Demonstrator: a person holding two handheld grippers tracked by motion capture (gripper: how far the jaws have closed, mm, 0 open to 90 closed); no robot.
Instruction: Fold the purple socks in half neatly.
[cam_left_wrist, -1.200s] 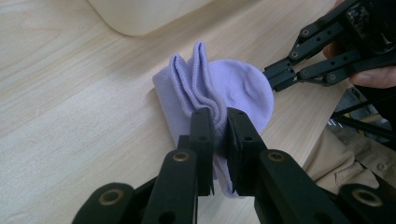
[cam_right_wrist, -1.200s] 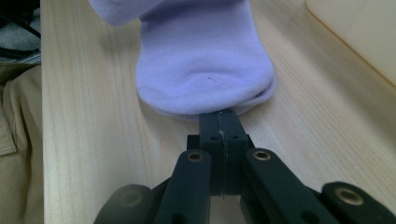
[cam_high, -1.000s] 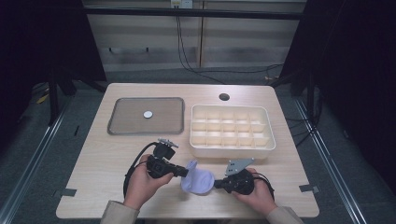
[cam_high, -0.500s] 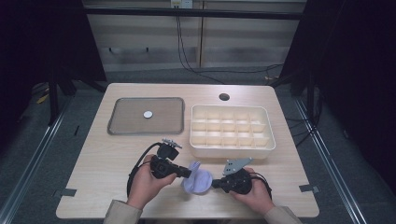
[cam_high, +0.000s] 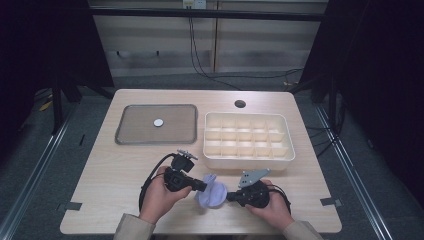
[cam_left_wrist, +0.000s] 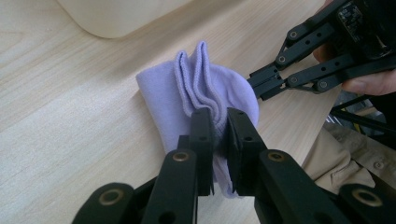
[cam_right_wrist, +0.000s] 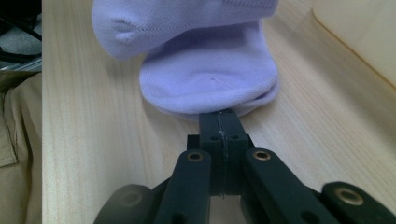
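A folded lilac sock (cam_high: 211, 192) lies near the table's front edge, between both grippers. My left gripper (cam_high: 205, 186) comes in from the left and is shut on the sock's bunched ribbed cuff (cam_left_wrist: 205, 88), with cloth pinched between its jaws. From the right, my right gripper (cam_high: 229, 196) is shut on the sock's rounded edge (cam_right_wrist: 219, 105); its jaws stand pressed together at the cloth. In the left gripper view the sock (cam_left_wrist: 187, 98) rests on the wood with the right gripper (cam_left_wrist: 256, 83) at its far side.
A cream compartment box (cam_high: 248, 140) stands just behind the grippers at the right. At the back left lies a grey tray (cam_high: 135, 125) with a small white disc (cam_high: 158, 122) on it. A round hole (cam_high: 240, 103) marks the table's far side.
The left gripper has shifted slightly right and forward with the sock's cuff. The right gripper has stayed nearly in place on the sock.
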